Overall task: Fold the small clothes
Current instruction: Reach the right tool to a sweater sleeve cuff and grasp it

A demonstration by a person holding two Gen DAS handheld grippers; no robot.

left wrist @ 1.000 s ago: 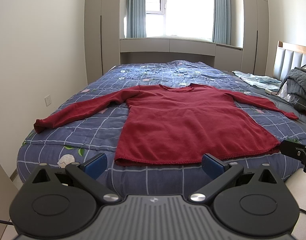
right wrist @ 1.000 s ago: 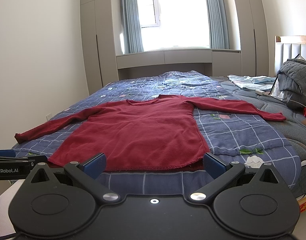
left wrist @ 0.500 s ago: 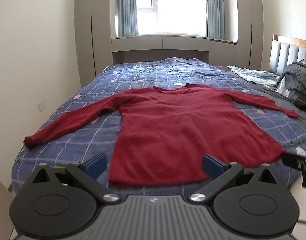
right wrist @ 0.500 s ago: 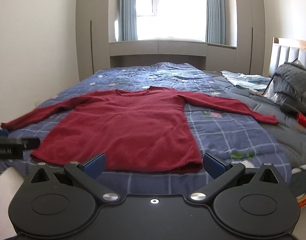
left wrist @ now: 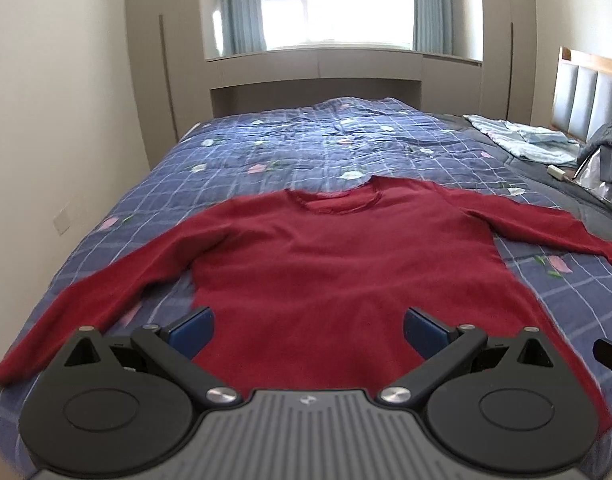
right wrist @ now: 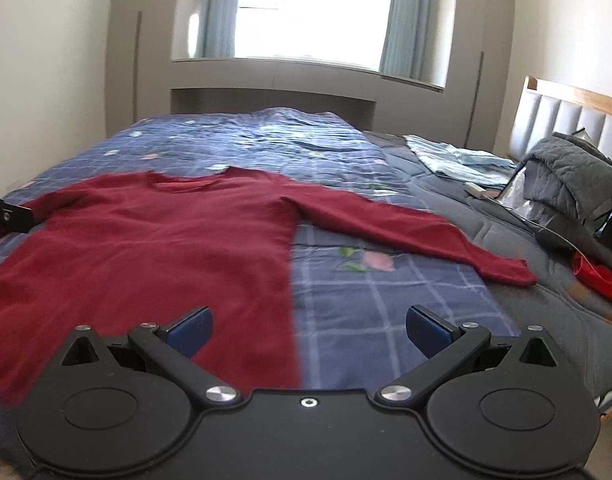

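- Step in hand, as I judge it: the approach before the first fold. The red sweater (left wrist: 337, 264) lies flat and face up on the blue checked quilt (left wrist: 274, 152), sleeves spread, nothing folded yet.
- Far to the left of the left gripper (left wrist: 307, 330), the left sleeve (left wrist: 106, 292) runs out and down toward the bed's near edge, its cuff well outside the left finger.
- The left gripper is spread wide and empty. The sweater's body fills the gap between its blue pads (left wrist: 192, 328), lying beyond and below them; whether they touch the cloth I cannot tell.
- The right gripper (right wrist: 307, 332) is likewise wide and holds nothing. The sweater's right side seam runs between its fingers, red cloth ahead of the left finger, bare quilt ahead of the right one.
- Ahead and to the right of that gripper, the right sleeve (right wrist: 405, 232) stretches out, its cuff near the grey bedding (right wrist: 565, 176) piled by the headboard.
- Next move, probably: each gripper goes outward to its own sleeve, or down to the hem corners, closes on a single layer, and carries it across the body. The knit looks soft and limp, so a shallow pinch could slip or drag the whole garment.
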